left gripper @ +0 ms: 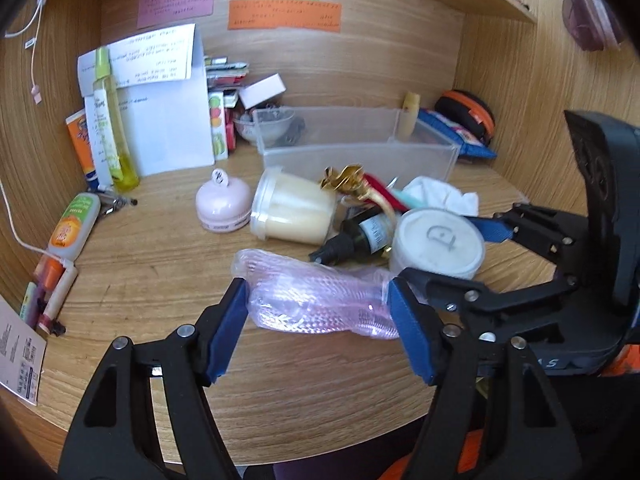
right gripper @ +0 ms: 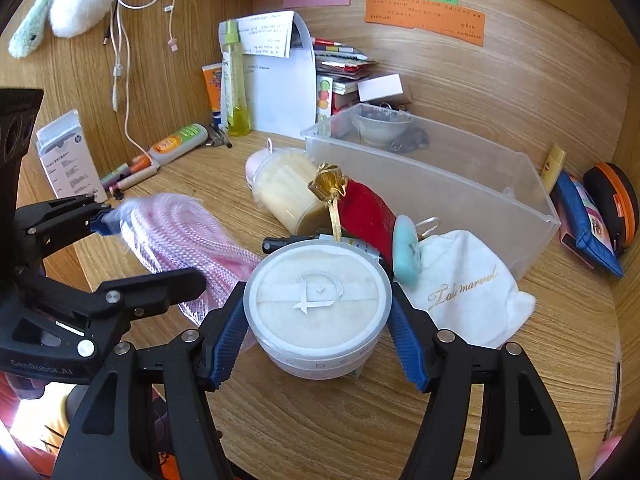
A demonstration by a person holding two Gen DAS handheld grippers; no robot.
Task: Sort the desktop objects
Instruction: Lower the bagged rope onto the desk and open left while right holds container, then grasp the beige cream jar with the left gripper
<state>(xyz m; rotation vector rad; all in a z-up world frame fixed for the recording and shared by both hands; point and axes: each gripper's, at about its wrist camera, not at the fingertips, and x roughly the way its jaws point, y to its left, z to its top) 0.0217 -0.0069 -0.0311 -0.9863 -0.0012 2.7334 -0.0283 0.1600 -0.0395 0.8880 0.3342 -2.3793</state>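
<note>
A cluttered wooden desk (left gripper: 160, 264): the left gripper (left gripper: 316, 312) grasps a pink bagged cable (left gripper: 316, 300); the right gripper (right gripper: 320, 320) clamps a round powder jar (right gripper: 320, 308).

Matt wood-grain desk (left gripper: 160, 264), translucent plastic bin (left gripper: 360, 152) (frosted), glossy crinkled bag (left gripper: 316, 300).

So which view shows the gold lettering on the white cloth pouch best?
The right wrist view: the white cloth pouch lies flat beside the round jar, its gold script facing the camera. In the left wrist view only a crumpled white corner shows behind the jar, with no lettering visible.
</note>
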